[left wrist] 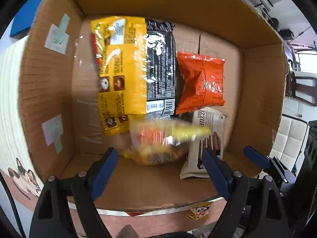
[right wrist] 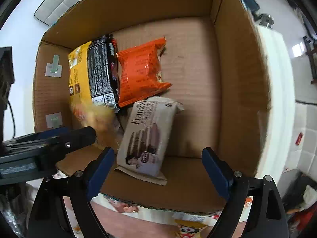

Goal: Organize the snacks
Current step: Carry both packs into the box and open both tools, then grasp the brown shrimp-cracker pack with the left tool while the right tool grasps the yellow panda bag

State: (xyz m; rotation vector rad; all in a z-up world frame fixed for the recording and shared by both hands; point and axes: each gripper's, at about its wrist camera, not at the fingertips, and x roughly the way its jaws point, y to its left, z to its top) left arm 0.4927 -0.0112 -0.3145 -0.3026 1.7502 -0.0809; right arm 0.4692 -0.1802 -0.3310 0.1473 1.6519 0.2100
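An open cardboard box (left wrist: 49, 91) (right wrist: 237, 79) holds several snacks: a yellow pack (left wrist: 120, 67) (right wrist: 76, 75), a black pack (left wrist: 160, 69) (right wrist: 102, 71), an orange pack (left wrist: 200, 81) (right wrist: 140, 73) and a beige Franzzi wafer pack (left wrist: 208, 134) (right wrist: 146, 136). A blurred yellow-orange snack bag (left wrist: 162, 140) (right wrist: 95, 117) is in the air just past my open left gripper (left wrist: 158, 170), no finger touching it. My right gripper (right wrist: 158, 170) is open and empty above the box's near wall, the wafer pack between its fingers' line. The left gripper also shows in the right wrist view (right wrist: 59, 142).
The box stands on a cloth with cartoon prints (left wrist: 23, 178) (right wrist: 188, 224). A small yellow snack (left wrist: 200, 210) lies on the cloth by the box's near wall. The right half of the box floor (right wrist: 194, 63) is bare cardboard. A blue object (left wrist: 25, 13) lies beyond the box's left flap.
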